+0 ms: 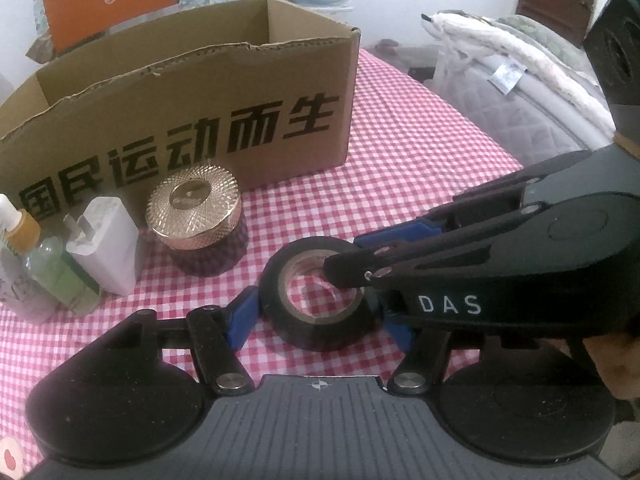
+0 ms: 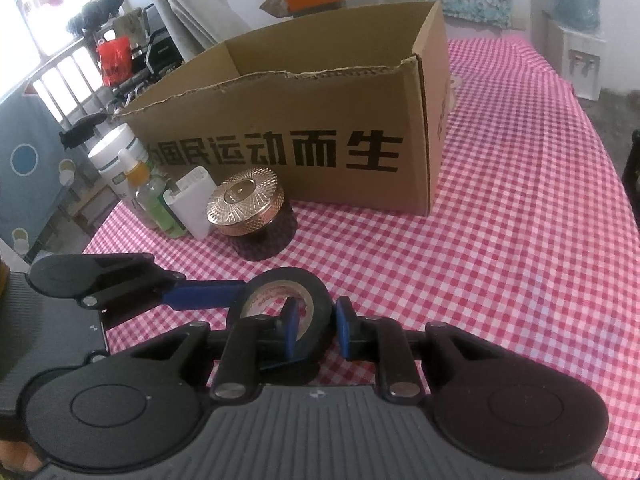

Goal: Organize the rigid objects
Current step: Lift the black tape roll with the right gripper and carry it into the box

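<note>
Two wrist views of a table covered by a red-and-white checked cloth (image 2: 520, 220). A roll of black electrical tape (image 1: 320, 300) lies flat on the cloth, low and near the centre of both frames.

Left wrist view: the left gripper (image 1: 316, 312) straddles the roll, its blue fingers (image 1: 240, 320) standing at the roll's outer wall on either side. The left finger touches or all but touches the wall; the right one is partly hidden behind the other tool, so contact there cannot be told. The jaws stand about half open, as wide as the roll.

Right wrist view: the right gripper (image 2: 316, 328) is pinched nearly closed across the roll's near wall, one blue finger inside the cardboard core and one outside against the black winding. In the left wrist view this gripper enters from the right edge and its tip dips into the core.

Behind the roll, in the upper centre of both frames, stands an open cardboard box (image 1: 200, 112) with black printed characters on its front. At its lower left sit a jar with a faceted gold lid (image 1: 196, 208), a white power adapter (image 1: 106, 244), a green-tinted bottle (image 1: 60, 276) and a small dropper bottle with an amber neck (image 1: 18, 224), grouped closely. A white tub (image 2: 116, 156) stands behind them in the right wrist view.
</note>
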A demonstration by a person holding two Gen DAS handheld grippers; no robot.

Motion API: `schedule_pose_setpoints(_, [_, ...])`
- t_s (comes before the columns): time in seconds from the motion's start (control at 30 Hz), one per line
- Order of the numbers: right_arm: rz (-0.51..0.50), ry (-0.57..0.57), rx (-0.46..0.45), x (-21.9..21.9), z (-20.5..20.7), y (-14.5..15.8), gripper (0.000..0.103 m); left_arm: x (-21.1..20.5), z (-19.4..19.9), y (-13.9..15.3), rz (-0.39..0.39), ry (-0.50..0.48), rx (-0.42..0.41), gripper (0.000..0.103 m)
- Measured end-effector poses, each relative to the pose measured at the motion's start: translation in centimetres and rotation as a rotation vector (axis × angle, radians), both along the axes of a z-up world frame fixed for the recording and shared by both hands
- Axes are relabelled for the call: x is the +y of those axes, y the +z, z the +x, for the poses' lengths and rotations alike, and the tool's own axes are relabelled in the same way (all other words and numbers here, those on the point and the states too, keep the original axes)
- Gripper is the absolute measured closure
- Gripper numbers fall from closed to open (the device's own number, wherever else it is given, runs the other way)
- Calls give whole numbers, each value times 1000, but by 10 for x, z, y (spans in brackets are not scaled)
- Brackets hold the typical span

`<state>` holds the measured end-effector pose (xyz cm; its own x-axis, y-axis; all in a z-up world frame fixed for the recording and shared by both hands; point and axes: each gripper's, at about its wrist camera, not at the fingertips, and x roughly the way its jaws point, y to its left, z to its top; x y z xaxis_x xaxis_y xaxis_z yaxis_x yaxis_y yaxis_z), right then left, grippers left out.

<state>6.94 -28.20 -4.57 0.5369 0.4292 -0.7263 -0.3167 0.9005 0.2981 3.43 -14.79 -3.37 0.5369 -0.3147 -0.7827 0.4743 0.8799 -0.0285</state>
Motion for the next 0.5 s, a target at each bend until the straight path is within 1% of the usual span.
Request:
schedule_pose_setpoints(0.17, [-4, 1, -3, 1, -1, 2, 82, 1, -2, 2, -3, 4, 1, 37])
schedule_pose_setpoints(0.5, [-9, -1, -30, 0, -10, 14, 82, -2, -9, 12, -1, 7, -26, 37])
